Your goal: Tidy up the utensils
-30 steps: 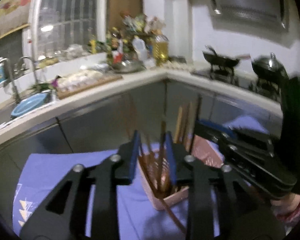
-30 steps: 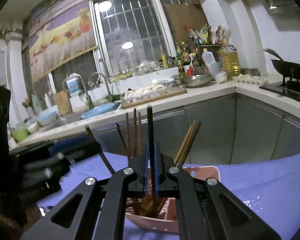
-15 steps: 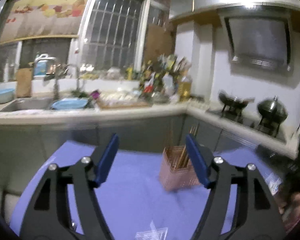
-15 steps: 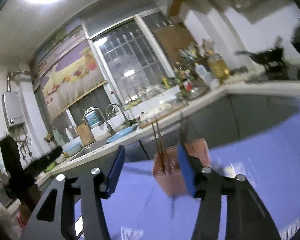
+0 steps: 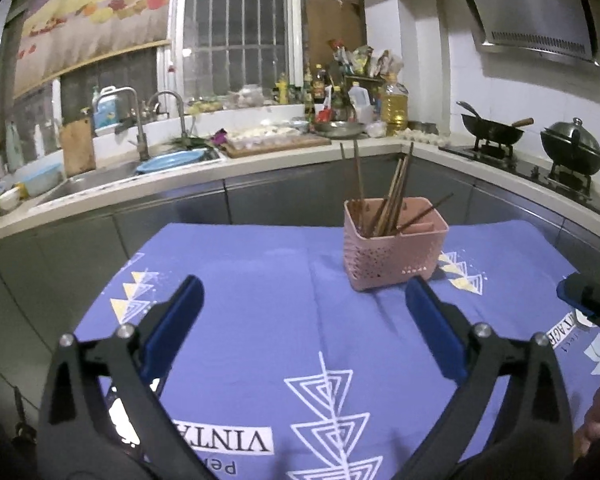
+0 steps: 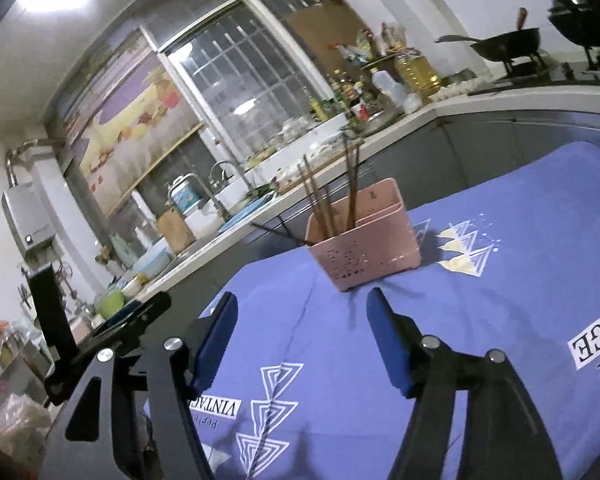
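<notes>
Chopsticks [image 5: 384,196] stand ahead of both my grippers, bundled in one pink perforated holder [image 5: 394,250] on the purple cloth [image 5: 260,280]; I count roughly eight sticks, though they overlap too much to be sure, and one leans far out over the rim toward the stove side. My left gripper [image 5: 304,308] has just been opening and its jaws now stand wide, with nothing between the blue pads but bare cloth. My right gripper [image 6: 302,320] has also just been opening; it is spread less widely and is likewise empty, with the holder just beyond its fingertips and a little toward its right finger. In the right wrist view the whole scene is tilted. At the far right edge of the left wrist view I see one blue tip of the other gripper. Further out, past the cloth, run grey cabinet fronts and a pale counter [image 5: 260,160] with one sink [image 5: 96,178], two taps, and two dark woks on the hob [image 5: 528,164].
</notes>
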A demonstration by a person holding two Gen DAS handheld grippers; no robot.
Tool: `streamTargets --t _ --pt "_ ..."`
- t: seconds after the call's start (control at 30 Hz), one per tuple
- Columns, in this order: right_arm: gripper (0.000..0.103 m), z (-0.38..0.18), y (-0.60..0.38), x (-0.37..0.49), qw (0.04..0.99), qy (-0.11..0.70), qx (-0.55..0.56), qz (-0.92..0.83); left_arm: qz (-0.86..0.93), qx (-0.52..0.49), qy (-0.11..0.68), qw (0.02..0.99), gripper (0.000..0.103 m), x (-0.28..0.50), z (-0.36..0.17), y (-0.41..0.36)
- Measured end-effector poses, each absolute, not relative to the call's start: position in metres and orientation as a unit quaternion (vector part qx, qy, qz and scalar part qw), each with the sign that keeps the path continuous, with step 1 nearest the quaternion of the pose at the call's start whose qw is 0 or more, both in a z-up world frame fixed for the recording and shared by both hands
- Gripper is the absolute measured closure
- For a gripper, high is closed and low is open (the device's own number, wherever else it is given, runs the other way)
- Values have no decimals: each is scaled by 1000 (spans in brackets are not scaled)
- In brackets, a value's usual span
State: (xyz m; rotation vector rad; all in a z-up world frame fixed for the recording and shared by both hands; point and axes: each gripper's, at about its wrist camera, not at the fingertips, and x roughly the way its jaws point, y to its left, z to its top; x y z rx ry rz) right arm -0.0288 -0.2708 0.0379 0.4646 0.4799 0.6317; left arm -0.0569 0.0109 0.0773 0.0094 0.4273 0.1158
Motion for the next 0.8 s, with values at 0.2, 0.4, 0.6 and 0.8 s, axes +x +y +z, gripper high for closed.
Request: streamTargets --t 0.2,0.4,0.6,0.8 --pt "35 44 -267 -37 895 224 222 316 57 14 210 976 6 -59 83 0" --pt "35 47 -274 -39 897 216 227 311 52 9 217 975 6 -57 82 -4" --pt "34 45 -280 -38 898 216 232 304 57 10 228 972 6 -53 80 -4" --pt "34 42 -284 -35 898 219 234 301 68 14 244 967 6 -47 75 -4"
